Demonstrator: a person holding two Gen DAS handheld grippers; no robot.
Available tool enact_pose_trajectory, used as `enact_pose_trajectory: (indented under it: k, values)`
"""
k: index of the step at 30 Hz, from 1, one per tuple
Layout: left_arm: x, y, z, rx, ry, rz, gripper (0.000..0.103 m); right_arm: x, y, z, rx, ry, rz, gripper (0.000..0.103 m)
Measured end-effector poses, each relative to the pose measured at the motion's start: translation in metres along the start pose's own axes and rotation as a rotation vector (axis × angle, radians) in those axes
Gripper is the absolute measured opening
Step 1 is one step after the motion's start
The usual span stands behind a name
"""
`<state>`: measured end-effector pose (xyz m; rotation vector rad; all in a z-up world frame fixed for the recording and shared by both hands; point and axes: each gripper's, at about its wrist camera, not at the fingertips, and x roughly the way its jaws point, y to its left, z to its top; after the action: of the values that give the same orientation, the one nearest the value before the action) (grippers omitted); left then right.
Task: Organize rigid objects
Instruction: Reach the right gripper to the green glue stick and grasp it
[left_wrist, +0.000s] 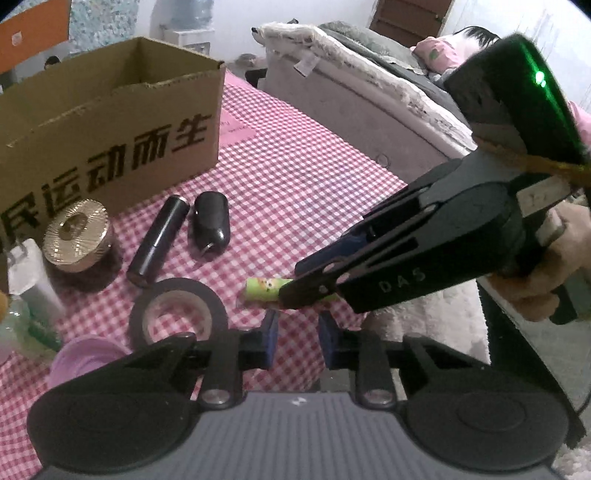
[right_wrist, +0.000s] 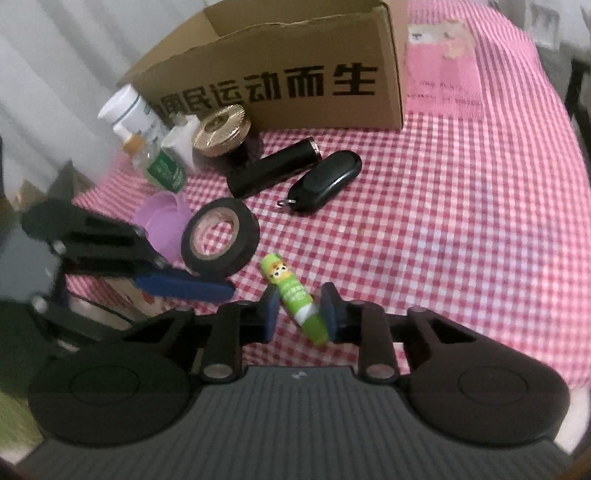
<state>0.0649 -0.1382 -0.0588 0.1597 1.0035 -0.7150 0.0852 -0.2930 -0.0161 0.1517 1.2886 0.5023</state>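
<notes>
A small green tube (right_wrist: 295, 295) with a cartoon face lies on the pink checked cloth (right_wrist: 443, 221). My right gripper (right_wrist: 299, 314) straddles it, jaws open, the right pad touching the tube's near end. The left wrist view shows the tube (left_wrist: 264, 288) partly hidden by the right gripper's fingers (left_wrist: 306, 291). My left gripper (left_wrist: 297, 341) is open and empty, just short of the tube; it shows in the right wrist view (right_wrist: 207, 290). A black tape roll (right_wrist: 221, 237), a black cylinder (right_wrist: 273, 170) and a black key fob (right_wrist: 325, 181) lie nearby.
An open cardboard box (right_wrist: 295, 66) stands at the back of the table. A gold-lidded jar (right_wrist: 221, 133), white bottles (right_wrist: 129, 110), a green-labelled bottle (right_wrist: 162, 168) and a purple cup (right_wrist: 162, 221) cluster at the left. A bed (left_wrist: 369, 74) lies beyond the table.
</notes>
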Motion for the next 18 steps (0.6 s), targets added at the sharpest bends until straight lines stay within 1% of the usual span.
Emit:
enact_pose_trajectory:
  k: [3,6,8,13,14,15,16,17,18]
  values:
    - [0.006,0.005,0.002,-0.023,0.005,0.003,0.025,0.002,-0.004,0.002,0.053,0.012,0.019,0.019]
    - [0.010,0.008,0.005,-0.045,0.016,-0.002,0.025,0.005,-0.008,0.005,0.117,0.039,0.071,0.017]
    - [0.011,0.009,0.005,-0.054,0.011,-0.008,0.027,0.007,-0.007,0.007,0.122,0.047,0.076,0.017]
    - [0.013,0.014,0.004,-0.085,0.000,-0.020,0.033,0.010,0.000,0.012,0.085,0.046,0.049,0.018]
    - [0.013,0.014,0.004,-0.091,-0.005,-0.027,0.036,0.011,0.001,0.012,0.081,0.046,0.048,0.018]
    - [0.012,0.014,0.003,-0.090,-0.013,-0.033,0.036,0.012,0.002,0.013,0.075,0.046,0.046,0.018]
    - [0.011,0.012,0.003,-0.087,-0.019,-0.031,0.036,0.012,0.003,0.013,0.069,0.045,0.047,0.018]
    - [0.012,0.010,0.003,-0.078,-0.021,-0.013,0.037,0.011,0.001,0.012,0.074,0.044,0.051,0.014]
    - [0.011,0.009,0.002,-0.074,-0.026,-0.008,0.036,0.011,-0.001,0.012,0.102,0.047,0.073,0.014]
